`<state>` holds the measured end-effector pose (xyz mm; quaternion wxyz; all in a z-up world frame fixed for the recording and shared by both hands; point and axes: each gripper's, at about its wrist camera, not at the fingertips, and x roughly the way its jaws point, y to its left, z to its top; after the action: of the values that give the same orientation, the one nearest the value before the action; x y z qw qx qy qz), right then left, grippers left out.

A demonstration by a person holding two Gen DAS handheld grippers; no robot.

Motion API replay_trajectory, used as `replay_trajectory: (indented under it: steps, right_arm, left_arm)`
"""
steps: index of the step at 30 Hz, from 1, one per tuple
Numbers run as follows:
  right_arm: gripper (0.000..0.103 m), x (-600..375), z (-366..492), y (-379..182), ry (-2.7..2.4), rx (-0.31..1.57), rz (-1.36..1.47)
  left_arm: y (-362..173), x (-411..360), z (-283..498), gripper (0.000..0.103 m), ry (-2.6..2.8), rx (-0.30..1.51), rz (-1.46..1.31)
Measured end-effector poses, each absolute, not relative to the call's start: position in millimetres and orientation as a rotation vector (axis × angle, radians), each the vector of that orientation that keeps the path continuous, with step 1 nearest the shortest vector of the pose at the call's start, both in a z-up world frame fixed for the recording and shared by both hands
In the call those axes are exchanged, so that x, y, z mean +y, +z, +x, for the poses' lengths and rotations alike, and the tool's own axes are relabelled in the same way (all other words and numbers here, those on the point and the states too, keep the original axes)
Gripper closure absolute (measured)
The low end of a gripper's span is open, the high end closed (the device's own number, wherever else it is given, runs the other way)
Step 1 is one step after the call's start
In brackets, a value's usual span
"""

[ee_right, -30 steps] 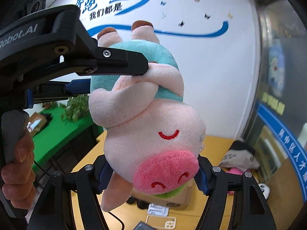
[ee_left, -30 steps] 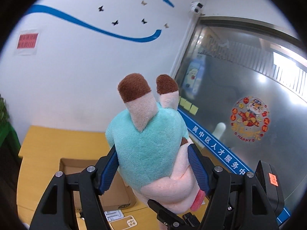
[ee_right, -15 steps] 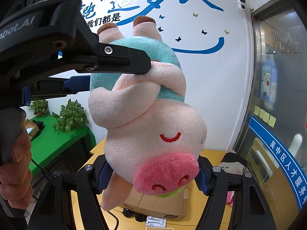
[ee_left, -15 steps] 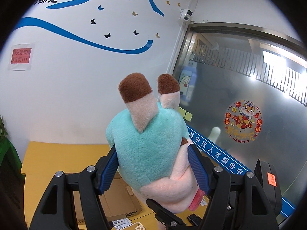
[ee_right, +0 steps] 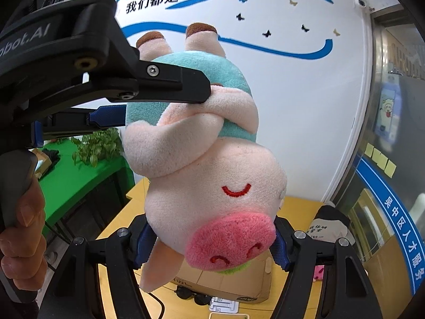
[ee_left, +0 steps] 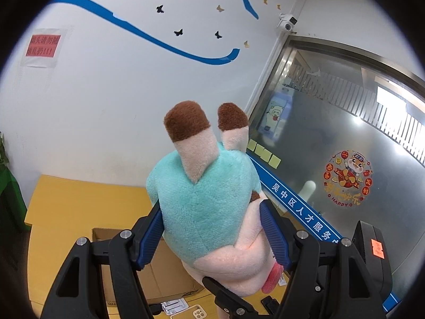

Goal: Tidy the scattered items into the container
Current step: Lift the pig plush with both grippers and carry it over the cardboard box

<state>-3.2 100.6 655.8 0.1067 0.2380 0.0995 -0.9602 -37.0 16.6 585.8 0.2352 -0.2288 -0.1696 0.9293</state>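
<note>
Left gripper (ee_left: 209,232): your blue pads are pressed into both sides of the plush pig's (ee_left: 202,207) teal body, so it is clamped on the toy. In the right wrist view this gripper (ee_right: 202,93) reaches in from the left, its black finger across the pig's folded arm.

Right gripper (ee_right: 209,247): your pads sit tight against the two sides of the pig's (ee_right: 212,186) head, just behind the pink snout; it grips the head.

Plush pig: held in the air between both grippers, upside down, brown-tipped feet pointing up, snout pointing down, one ear hanging loose.

Cardboard box (ee_left: 156,273): below the pig on the yellow table (ee_left: 79,207), flaps open in the left wrist view; in the right wrist view the box (ee_right: 225,279) sits right under the snout.

Table items: sunglasses (ee_right: 194,293) lie touching the box front, with a clear packet (ee_right: 224,304) and a phone case (ee_left: 198,313) just beside it.

Your hand (ee_right: 21,234): wrapped around the left gripper's handle.
</note>
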Motion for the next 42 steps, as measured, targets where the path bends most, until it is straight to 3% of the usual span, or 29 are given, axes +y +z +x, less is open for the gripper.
replay_trajectory:
  steps: [19, 32, 42]
  right_arm:
    - [0.028, 78.8, -168.7, 533.6, -2.688, 0.251, 1.136]
    - [0.028, 102.7, -298.2, 380.0, -2.512, 0.091, 1.498]
    - [0.028, 109.9, -375.5, 243.4, -2.318, -0.222, 1.704]
  left_arm:
    - [443.6, -15.3, -211.1, 0.033, 2.405, -0.614, -1.013]
    - [287.3, -16.4, -322.5, 0.033, 2.263, -0.649, -1.359]
    - [171.6, -31.9, -386.8, 0.033, 2.183, -0.478, -1.638]
